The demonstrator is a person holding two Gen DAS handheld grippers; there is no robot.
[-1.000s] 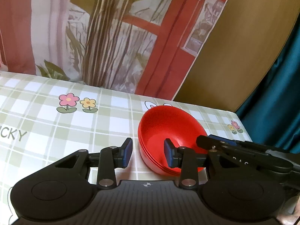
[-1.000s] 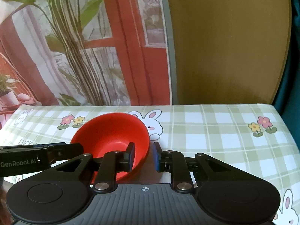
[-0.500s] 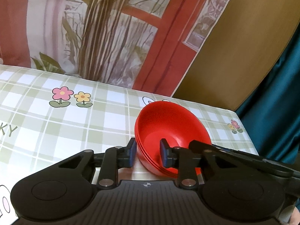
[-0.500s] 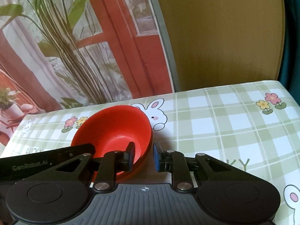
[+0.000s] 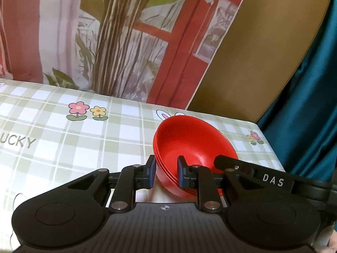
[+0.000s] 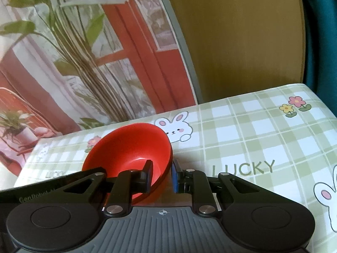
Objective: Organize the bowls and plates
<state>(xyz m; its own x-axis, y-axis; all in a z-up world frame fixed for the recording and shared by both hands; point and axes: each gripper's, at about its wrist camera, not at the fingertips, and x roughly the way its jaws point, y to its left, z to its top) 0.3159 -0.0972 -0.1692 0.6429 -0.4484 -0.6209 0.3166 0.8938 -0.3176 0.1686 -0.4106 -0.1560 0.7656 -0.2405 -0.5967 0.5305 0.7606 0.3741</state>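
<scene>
A stack of nested red bowls sits low over the checked tablecloth, tilted a little. My left gripper straddles the stack's left wall, one pad outside and one inside; its jaws are closing and the pads touch the wall. From the other side, my right gripper is shut on the right wall of the red bowls. The right gripper's black finger reaches into the bowl in the left wrist view. Whether the stack's base touches the cloth I cannot tell.
The table carries a green check cloth with rabbits, flowers and the word LUCKY. A printed backdrop and a brown panel stand behind it. A teal curtain hangs past the table's right edge.
The left jaws have narrowed from a wide gap down onto the bowl wall. The right wrist view has rolled, and the backdrop has shifted in both views while the bowls stay between the fingers.
</scene>
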